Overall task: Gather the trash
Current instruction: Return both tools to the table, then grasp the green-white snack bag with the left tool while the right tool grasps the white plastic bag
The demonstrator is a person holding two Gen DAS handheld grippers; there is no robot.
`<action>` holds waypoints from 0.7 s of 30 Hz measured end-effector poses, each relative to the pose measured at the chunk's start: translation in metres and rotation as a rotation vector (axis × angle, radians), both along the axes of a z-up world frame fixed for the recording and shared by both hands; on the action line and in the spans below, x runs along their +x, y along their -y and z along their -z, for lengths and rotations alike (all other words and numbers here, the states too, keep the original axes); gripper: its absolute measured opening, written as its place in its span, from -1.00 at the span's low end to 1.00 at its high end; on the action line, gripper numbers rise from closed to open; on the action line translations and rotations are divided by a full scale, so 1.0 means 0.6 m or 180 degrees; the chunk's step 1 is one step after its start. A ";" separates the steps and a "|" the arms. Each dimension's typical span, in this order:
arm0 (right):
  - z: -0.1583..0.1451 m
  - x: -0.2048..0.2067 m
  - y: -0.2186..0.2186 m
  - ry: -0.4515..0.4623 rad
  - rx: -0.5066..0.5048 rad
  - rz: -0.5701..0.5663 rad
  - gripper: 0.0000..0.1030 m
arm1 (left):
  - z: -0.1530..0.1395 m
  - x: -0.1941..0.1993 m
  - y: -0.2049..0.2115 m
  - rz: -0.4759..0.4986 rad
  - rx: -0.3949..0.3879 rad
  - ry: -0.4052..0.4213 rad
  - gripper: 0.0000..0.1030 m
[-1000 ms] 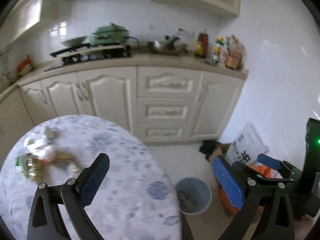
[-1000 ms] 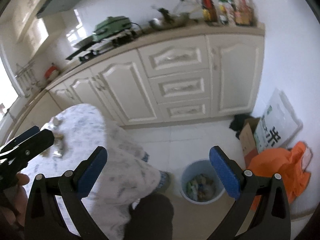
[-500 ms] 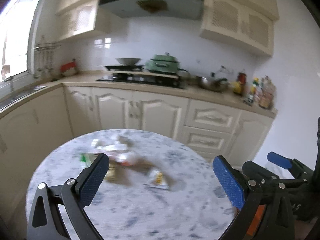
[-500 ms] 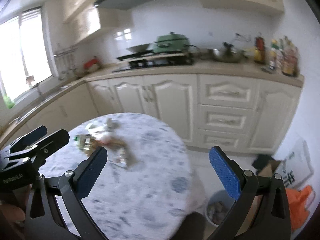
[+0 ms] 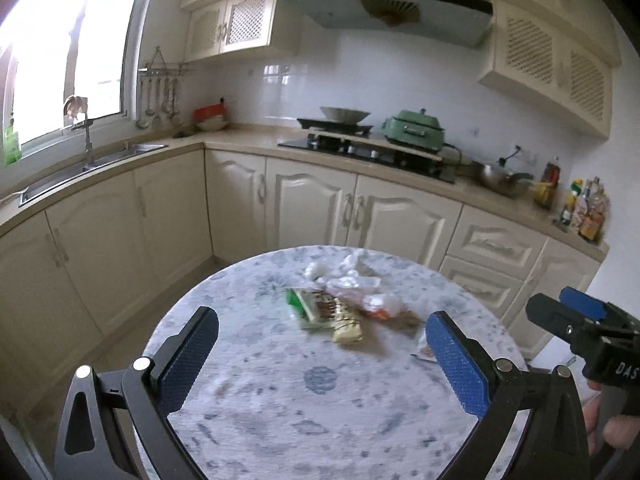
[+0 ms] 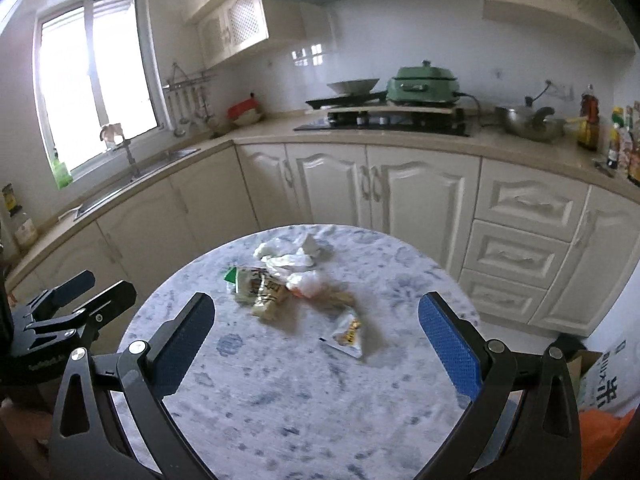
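Facing the round marble-pattern table, kitchen cabinets behind it. Both grippers hover over the near edge: left gripper jaws wide apart, empty; right gripper same. Trash pile sits mid-table toward the far side: crumpled white tissues, green-edged wrapper, and a small yellow sachet apart, nearer the grippers.

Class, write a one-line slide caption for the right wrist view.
Open right gripper above round table, facing scattered wrappers.

Crumpled wrappers and tissues lie heaped on the round table's far half.
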State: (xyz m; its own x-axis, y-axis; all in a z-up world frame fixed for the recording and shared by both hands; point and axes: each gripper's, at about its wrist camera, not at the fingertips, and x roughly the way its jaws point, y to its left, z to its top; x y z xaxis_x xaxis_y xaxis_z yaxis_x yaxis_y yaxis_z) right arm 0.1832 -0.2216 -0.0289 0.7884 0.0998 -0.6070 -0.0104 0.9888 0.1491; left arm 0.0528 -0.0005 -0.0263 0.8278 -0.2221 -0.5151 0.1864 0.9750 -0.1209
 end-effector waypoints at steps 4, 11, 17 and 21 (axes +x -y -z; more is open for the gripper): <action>0.000 0.031 -0.016 -0.0107 -0.0056 -0.0086 1.00 | 0.001 0.042 -0.009 -0.0017 0.0054 -0.0135 0.99; 0.034 0.116 -0.022 -0.0416 -0.0115 -0.0171 1.00 | 0.036 0.172 0.000 0.0030 0.0210 -0.0472 0.99; 0.103 0.203 -0.020 -0.0744 -0.0126 -0.0230 1.00 | 0.092 0.298 0.013 0.0000 0.0283 -0.0816 0.99; 0.162 0.256 -0.024 -0.1015 -0.0139 -0.0292 0.96 | 0.127 0.361 0.030 0.0082 0.0311 -0.1001 0.98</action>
State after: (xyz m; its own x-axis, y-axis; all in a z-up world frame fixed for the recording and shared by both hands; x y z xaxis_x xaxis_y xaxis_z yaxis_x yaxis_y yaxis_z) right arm 0.3367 -0.2072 -0.1259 0.5469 0.1300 -0.8270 -0.0593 0.9914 0.1166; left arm 0.2693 -0.0183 -0.1025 0.6195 -0.1777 -0.7646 0.1795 0.9803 -0.0824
